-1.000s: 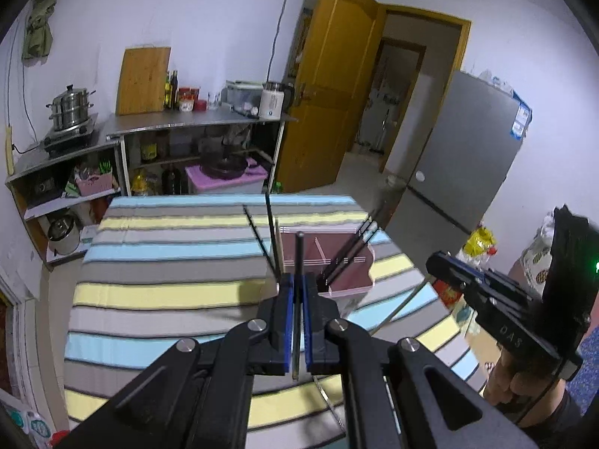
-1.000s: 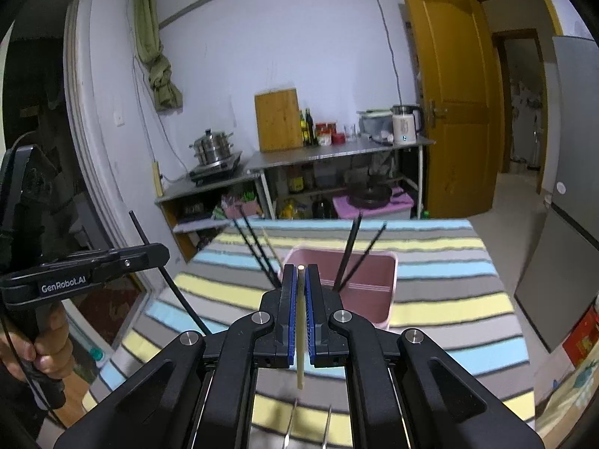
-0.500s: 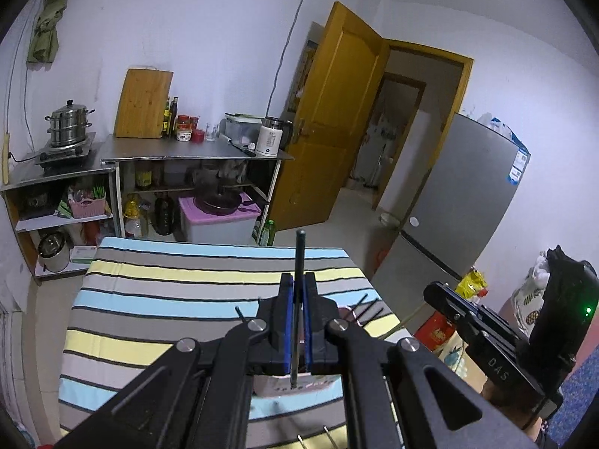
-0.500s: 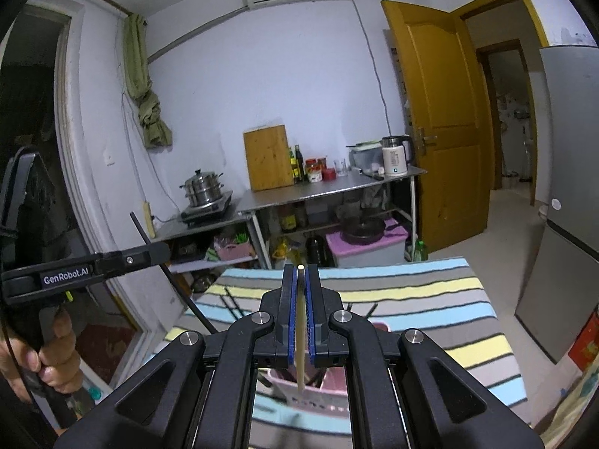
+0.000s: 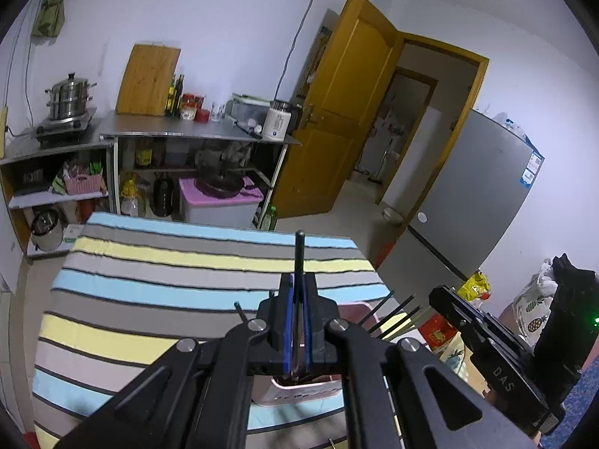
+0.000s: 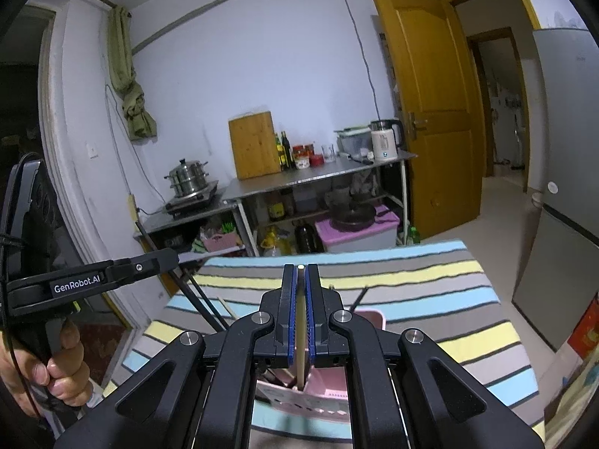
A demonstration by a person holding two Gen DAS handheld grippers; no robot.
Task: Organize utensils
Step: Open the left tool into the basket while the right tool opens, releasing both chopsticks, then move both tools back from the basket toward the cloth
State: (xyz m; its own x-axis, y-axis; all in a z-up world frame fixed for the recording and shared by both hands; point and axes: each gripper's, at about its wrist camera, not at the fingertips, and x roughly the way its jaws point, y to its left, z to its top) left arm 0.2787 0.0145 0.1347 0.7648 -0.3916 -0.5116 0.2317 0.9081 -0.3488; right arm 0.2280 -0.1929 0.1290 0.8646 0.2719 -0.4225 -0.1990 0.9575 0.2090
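My left gripper (image 5: 298, 292) is shut on a black chopstick (image 5: 299, 250) that stands upright, its lower end over the pink utensil holder (image 5: 299, 393). My right gripper (image 6: 300, 284) is shut on a pale wooden chopstick (image 6: 301, 340), also upright, its lower end reaching down into the same pink holder (image 6: 325, 385). Several black chopsticks (image 5: 393, 314) lean out of the holder. The left gripper also shows at the left of the right wrist view (image 6: 164, 258), the right gripper at the right of the left wrist view (image 5: 441, 295).
The holder stands on a table with a striped cloth (image 5: 168, 277). Behind it are a steel counter (image 5: 187, 131) with bottles, a kettle and a cutting board, a stove with a steamer pot (image 5: 67, 101), an open yellow door (image 5: 348, 119) and a grey fridge (image 5: 475, 187).
Both grippers have risen and tilted up over the holder, so the room fills the views. Each has kept its chopstick; the holder has slid under the fingers.
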